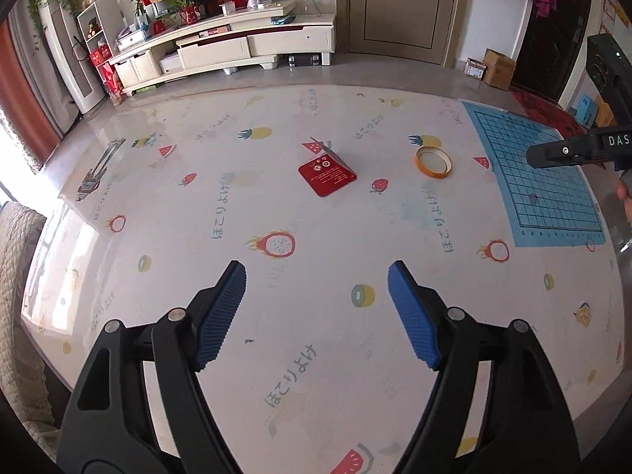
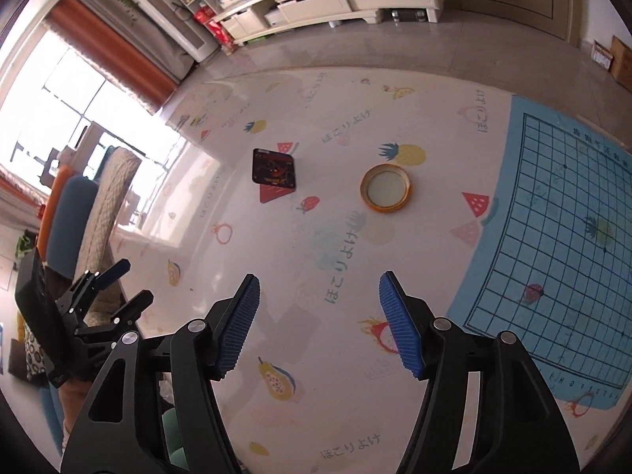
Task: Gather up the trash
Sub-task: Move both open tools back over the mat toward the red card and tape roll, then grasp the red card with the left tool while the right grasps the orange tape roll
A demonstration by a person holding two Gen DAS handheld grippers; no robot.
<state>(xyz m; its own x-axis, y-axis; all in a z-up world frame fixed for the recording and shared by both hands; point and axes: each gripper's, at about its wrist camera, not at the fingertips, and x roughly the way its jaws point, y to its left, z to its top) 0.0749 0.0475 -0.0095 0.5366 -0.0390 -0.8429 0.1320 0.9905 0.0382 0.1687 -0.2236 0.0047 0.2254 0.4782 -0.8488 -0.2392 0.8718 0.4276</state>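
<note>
Presently I hold both grippers, left (image 1: 316, 308) and right (image 2: 319, 318), jaws apart and empty; ahead on the desk (image 1: 316, 355) lie a folded red card packet (image 1: 327, 173) and an orange tape ring (image 1: 433, 162), uncollected.

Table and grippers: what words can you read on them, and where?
"ほこりよけ": printed many times on the tablecloth.
"DAS": on the right gripper; the rest is cut off.
Blue grid mat: a row of edge letters and a title, too blurred to read.
Red card: small print, too tiny.
</note>
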